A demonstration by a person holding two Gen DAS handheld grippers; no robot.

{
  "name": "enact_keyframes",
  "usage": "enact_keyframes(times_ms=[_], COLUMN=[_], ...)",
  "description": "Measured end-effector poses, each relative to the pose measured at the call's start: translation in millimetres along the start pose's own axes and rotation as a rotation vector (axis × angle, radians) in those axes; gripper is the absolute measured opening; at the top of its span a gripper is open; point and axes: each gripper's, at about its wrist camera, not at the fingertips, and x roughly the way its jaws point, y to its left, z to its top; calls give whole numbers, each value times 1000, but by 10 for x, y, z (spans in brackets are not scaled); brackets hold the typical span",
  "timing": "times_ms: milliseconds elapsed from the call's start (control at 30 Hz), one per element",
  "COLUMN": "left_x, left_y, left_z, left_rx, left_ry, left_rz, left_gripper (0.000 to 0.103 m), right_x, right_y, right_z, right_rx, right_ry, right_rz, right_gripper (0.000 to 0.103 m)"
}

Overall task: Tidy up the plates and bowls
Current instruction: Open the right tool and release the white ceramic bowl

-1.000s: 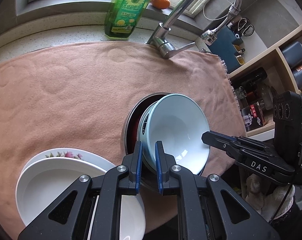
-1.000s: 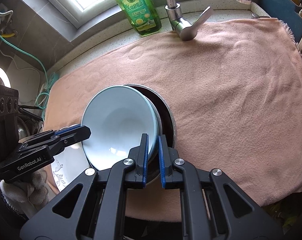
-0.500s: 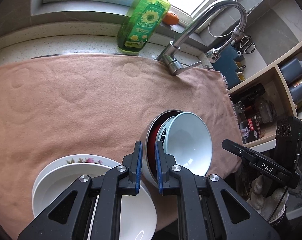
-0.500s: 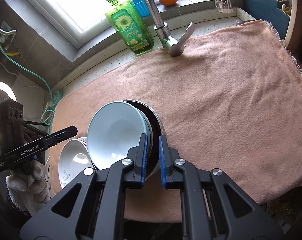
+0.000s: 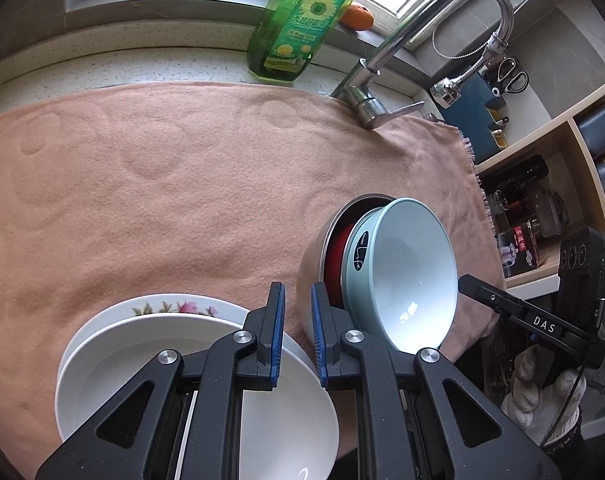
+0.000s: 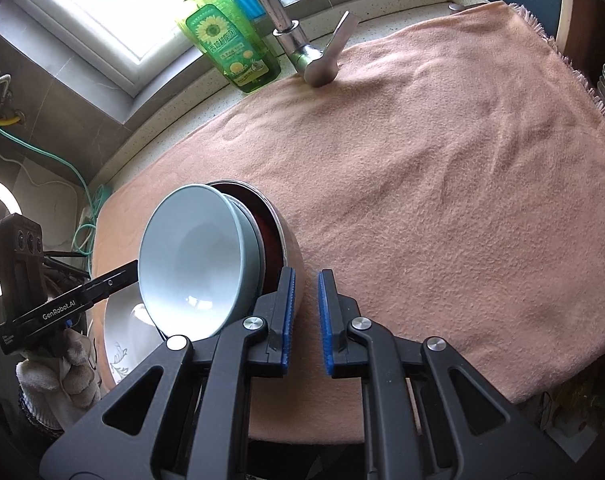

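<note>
Both grippers, left [image 5: 296, 334] and right [image 6: 304, 322], are sitting slightly open and empty beside the tilted bowl stack [image 5: 398, 272], needing a squarer rim grip.

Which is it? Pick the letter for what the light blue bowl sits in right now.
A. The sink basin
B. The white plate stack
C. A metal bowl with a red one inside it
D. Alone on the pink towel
C: the light blue bowl leans tilted inside a red bowl that is nested in the metal bowl, beside the white plates rather than on them.
</note>
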Motion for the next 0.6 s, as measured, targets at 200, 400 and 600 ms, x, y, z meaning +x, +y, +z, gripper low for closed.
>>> enact_keyframes(times_ms=[200, 400, 600], left_x=[-2, 29, 33], left_y=[-44, -70, -101], left_z=[12, 24, 28], left_rx=[31, 52, 64], left_ry=[-17, -19, -21], left_rz=[33, 46, 48], left_gripper=[20, 20, 20], right_x=[20, 36, 44], right_y=[-27, 4, -30], right_z=[-1, -5, 5], right_rx=[1, -7, 8], right_ry=[3, -3, -4], right_rz=[0, 7, 11], right_gripper=[39, 44, 44])
